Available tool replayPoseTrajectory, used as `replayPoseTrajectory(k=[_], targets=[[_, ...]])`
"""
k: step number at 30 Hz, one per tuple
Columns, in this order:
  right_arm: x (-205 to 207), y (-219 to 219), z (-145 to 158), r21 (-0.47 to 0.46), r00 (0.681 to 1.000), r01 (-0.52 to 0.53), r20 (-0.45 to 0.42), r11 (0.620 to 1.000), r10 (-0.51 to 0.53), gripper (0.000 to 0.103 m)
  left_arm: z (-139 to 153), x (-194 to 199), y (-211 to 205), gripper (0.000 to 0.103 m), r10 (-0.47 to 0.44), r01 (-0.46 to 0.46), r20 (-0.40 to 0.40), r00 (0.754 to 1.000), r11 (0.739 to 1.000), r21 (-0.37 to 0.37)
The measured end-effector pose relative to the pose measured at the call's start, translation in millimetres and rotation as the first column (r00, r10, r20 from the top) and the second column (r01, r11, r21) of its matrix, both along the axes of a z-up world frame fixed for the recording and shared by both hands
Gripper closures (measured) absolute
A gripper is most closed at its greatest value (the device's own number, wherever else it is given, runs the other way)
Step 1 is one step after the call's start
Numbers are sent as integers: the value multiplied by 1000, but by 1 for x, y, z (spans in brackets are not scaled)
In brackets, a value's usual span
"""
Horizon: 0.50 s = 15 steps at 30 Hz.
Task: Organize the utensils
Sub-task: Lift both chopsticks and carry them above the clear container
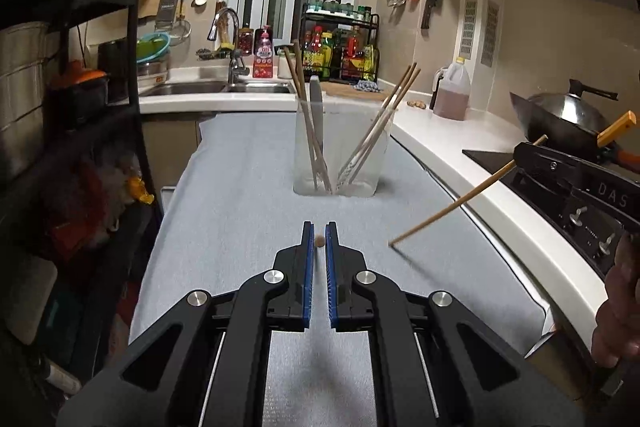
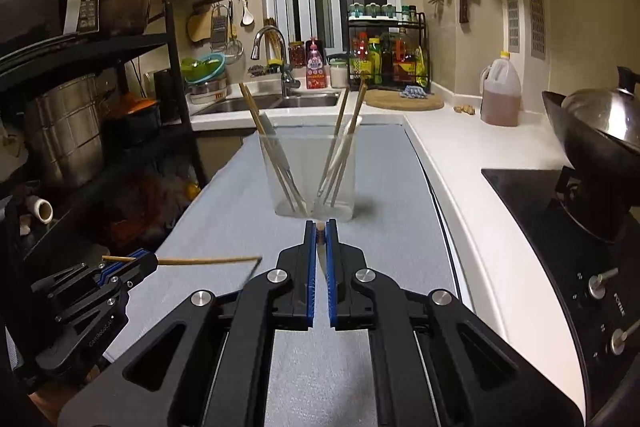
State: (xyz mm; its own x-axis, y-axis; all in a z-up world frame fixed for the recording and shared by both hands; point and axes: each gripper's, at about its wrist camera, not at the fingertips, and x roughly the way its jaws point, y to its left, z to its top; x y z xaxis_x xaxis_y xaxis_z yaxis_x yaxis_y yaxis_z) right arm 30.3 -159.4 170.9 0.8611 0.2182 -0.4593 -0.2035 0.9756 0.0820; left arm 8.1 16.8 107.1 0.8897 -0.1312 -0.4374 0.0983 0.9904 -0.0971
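Observation:
A clear plastic holder (image 1: 340,147) (image 2: 310,175) stands on the grey mat and holds several wooden chopsticks (image 1: 394,119) (image 2: 348,143) leaning left and right. My left gripper (image 1: 319,241) is shut on a wooden chopstick; I see its round end (image 1: 319,241) head-on between the blue pads. From the right wrist view the left gripper (image 2: 132,263) holds that chopstick (image 2: 208,260) level over the mat. My right gripper (image 2: 319,229) is shut on another chopstick (image 1: 460,201), which slants down toward the mat in the left wrist view.
The grey mat (image 1: 248,211) covers a narrow counter. A black shelf rack (image 1: 80,107) stands left. A white counter with stove and wok (image 1: 568,119) runs along the right. A sink (image 1: 216,89), an oil jug (image 1: 452,95) and a condiment rack (image 1: 340,47) are behind.

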Motion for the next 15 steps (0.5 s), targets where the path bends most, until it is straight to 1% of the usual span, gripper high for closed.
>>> replayPoseTrajectory(k=[4, 9, 12, 15], targets=[[10, 5, 17, 1, 1000, -10, 23, 1000, 10, 98, 24, 7, -1, 97, -10, 10, 31, 999, 1000, 5], [25, 9, 33, 19, 1000, -18, 26, 1000, 17, 98, 47, 19, -4, 97, -25, 25, 40, 999, 1000, 7], [36, 12, 44, 24, 999, -29, 33, 999, 28, 98, 58, 33, -4, 97, -37, 37, 16, 999, 999, 8], [50, 14, 59, 27, 998, -38, 44, 999, 37, 98, 70, 49, 0, 97, -52, 52, -16, 999, 999, -6]])
